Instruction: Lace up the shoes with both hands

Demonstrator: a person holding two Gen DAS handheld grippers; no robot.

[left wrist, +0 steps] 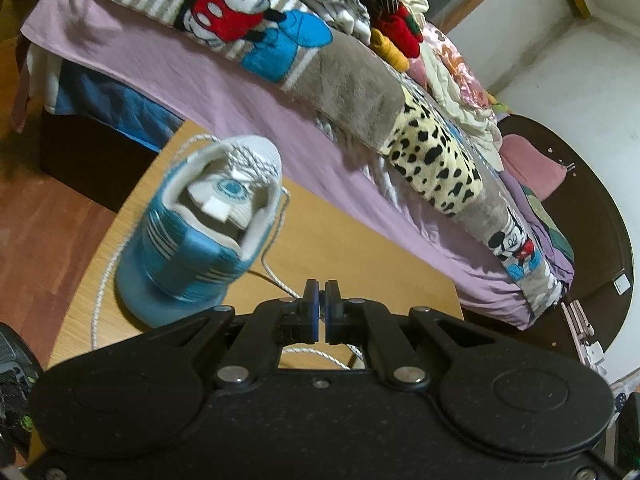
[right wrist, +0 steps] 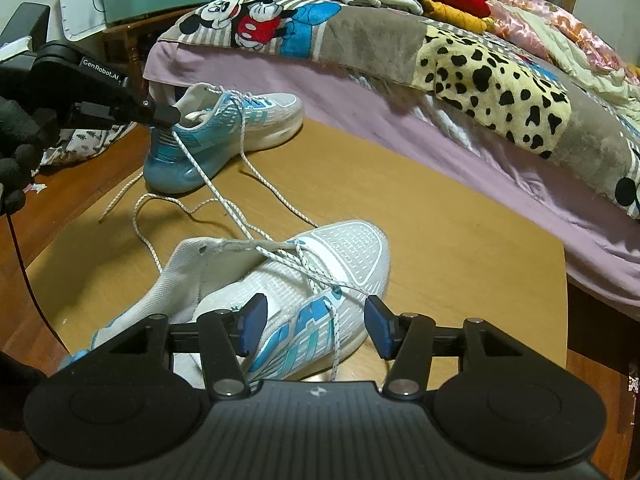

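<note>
Two white-and-blue sneakers stand on a low tan table [right wrist: 440, 220]. The near shoe [right wrist: 348, 252] lies right under my right gripper [right wrist: 316, 302]. Its jaws stand apart over the shoe's side, and a loose lace end [right wrist: 336, 340] hangs between the pads, untouched by either. In the right wrist view my left gripper [right wrist: 172, 114] hovers by the heel of the far shoe [right wrist: 224, 136], shut on a white speckled lace [right wrist: 208, 184] that runs taut down to the near shoe's eyelets. The left wrist view shows the far shoe's blue heel [left wrist: 192, 240], with my left gripper [left wrist: 321, 292] shut behind it.
A bed with a lilac sheet [right wrist: 400, 92], cartoon blankets and piled clothes borders the table's far side. More lace [right wrist: 160, 204] loops over the table between the shoes. A black-gloved hand [right wrist: 16, 140] holds the left gripper. Wooden floor [left wrist: 40, 220] lies to the left.
</note>
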